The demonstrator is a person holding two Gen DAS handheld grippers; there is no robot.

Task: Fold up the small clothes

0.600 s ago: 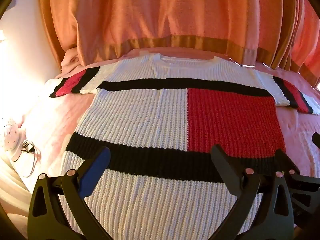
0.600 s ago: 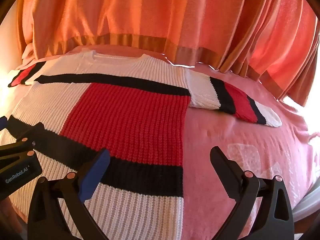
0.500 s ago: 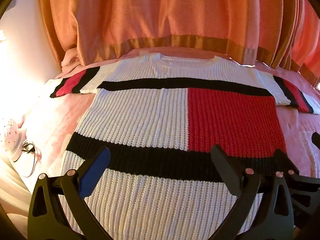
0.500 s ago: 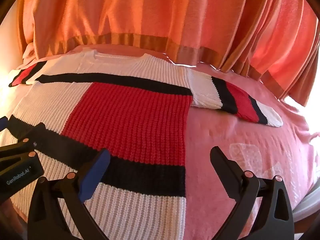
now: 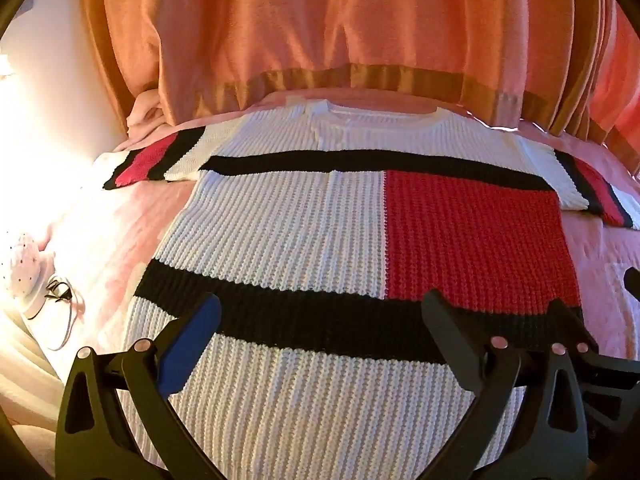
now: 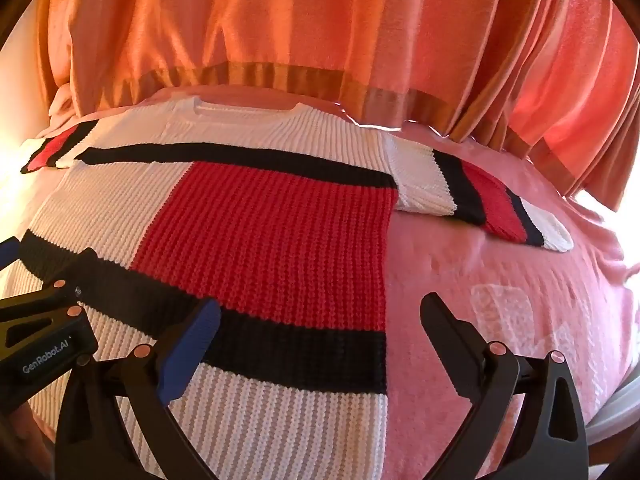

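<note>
A knitted sweater [image 5: 304, 232] in white, red and black blocks lies flat on the pink bedspread [image 5: 120, 240], neck at the far side, both sleeves spread out. My left gripper [image 5: 320, 312] hovers open over its lower black band, nothing between the fingers. My right gripper [image 6: 320, 312] hangs open above the sweater's [image 6: 272, 240] right edge, one finger over the knit and one over the bedspread [image 6: 500, 280]. The left gripper's body [image 6: 44, 336] shows at the left edge of the right wrist view, and the right gripper's body [image 5: 592, 364] shows at the right edge of the left wrist view.
Orange curtains [image 5: 340, 32] hang along the far side of the bed, almost touching the sweater's neck. A white spotted object with a cable [image 5: 28, 280] lies at the bed's left edge. The bed's right edge [image 6: 616, 400] drops off near the right gripper.
Both grippers have drifted slightly, so the sweater sits a little lower in both views. Jaws stay wide open and the sweater has not moved.
</note>
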